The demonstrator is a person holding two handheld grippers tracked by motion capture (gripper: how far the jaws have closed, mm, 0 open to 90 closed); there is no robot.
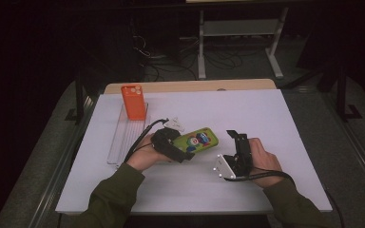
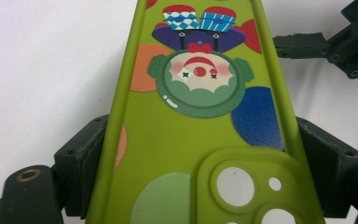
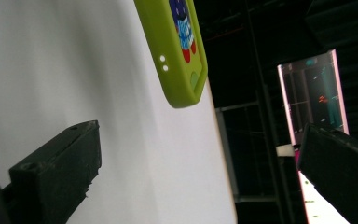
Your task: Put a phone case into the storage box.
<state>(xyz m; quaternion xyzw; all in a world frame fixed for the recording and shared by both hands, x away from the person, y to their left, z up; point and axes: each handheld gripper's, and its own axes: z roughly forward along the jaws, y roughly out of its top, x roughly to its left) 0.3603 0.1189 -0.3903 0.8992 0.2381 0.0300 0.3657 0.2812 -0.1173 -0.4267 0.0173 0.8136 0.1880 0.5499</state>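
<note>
Left gripper (image 1: 186, 147) clamps the lime-green cartoon-printed phone case (image 1: 197, 139), lifted off the white table (image 1: 266, 118). Right gripper (image 1: 232, 137) gapes empty beside it. Placement likely remains.

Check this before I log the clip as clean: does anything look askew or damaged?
Nothing stands out. The left gripper is shut on the green phone case, which looks intact; the orange case stands upright in the clear rack; the right gripper is open.
</note>
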